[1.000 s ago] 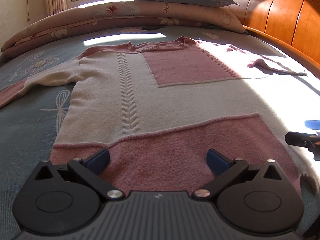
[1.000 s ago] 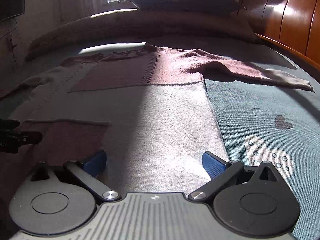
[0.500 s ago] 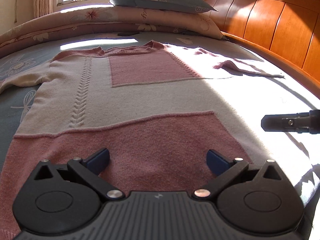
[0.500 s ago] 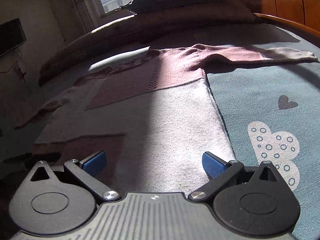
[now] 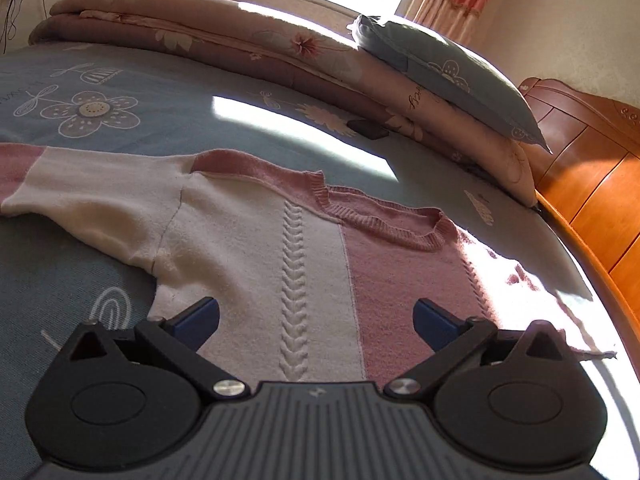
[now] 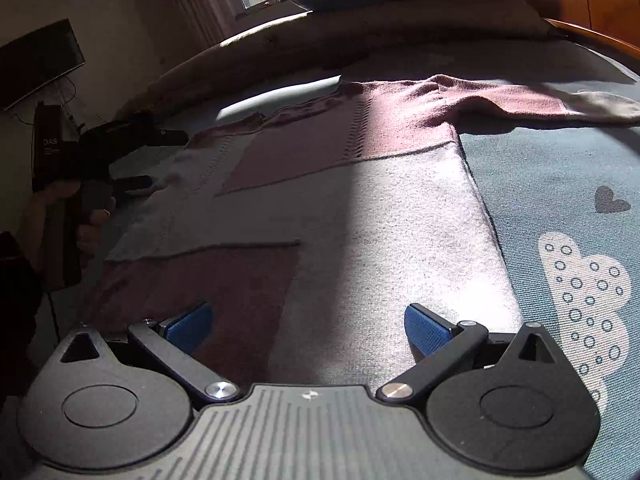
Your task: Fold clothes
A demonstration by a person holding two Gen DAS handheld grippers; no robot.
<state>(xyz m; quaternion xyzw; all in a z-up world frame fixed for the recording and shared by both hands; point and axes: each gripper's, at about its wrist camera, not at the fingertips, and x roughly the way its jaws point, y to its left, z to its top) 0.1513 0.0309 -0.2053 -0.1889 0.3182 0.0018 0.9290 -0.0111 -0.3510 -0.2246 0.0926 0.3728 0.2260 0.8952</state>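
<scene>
Sweater lay flat on bed; both grippers gaped empty; only right-wrist view caught left gripper near armpit.

Left gripper: black linkage arms are seen, each ending in a blue pad. Two round black housings with circular recesses flank a ribbed grey central plate bearing a small pale logo. One silver screw is noted at each inner pivot, a smaller one near each finger.

Right gripper: the same build is observed; textured blue pads, black arms, silver pivot screws, ribbed grey plate with logo.

From the right wrist view, the left gripper is seen as a black handled unit with white lettering, partly legible as "DAS", gripped by a hand. A dark sleeve is visible at the frame edge.
</scene>
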